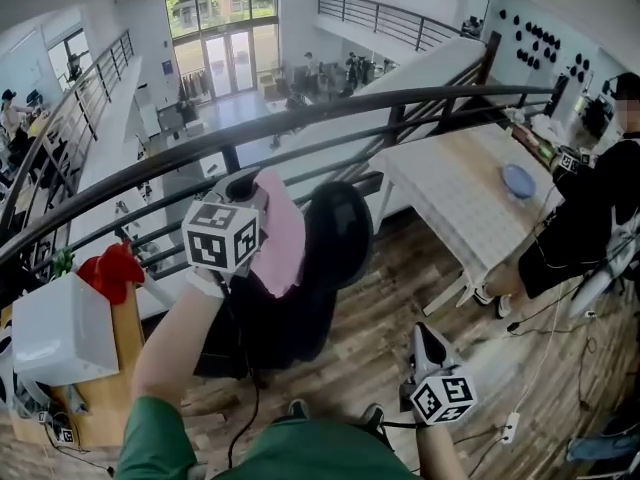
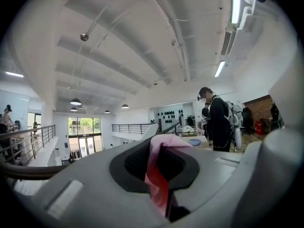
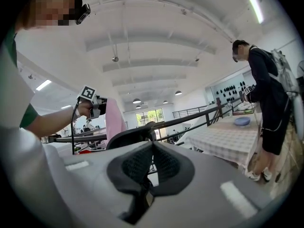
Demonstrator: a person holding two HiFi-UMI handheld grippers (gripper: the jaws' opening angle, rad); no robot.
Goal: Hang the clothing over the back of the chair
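My left gripper [image 1: 248,190] is shut on a pink piece of clothing [image 1: 282,233], raised just above and left of the black office chair's back [image 1: 342,230]. The left gripper view shows the pink clothing [image 2: 159,167] pinched between the dark pads and hanging down from them. The right gripper [image 1: 425,338] sits low and to the right of the chair, over the wooden floor, jaws shut with nothing in them. Seen from the right gripper view, the chair back [image 3: 130,136] lies straight ahead. The pink clothing [image 3: 114,120] hangs beside it from the left gripper [image 3: 97,106].
A dark curved railing [image 1: 300,118] runs behind the chair. On the right stands a table with a checked cloth [image 1: 455,203] and a blue plate [image 1: 518,180]; a person in black [image 1: 585,218] is beside it. At left are a white box [image 1: 60,328] and red cloth [image 1: 112,268].
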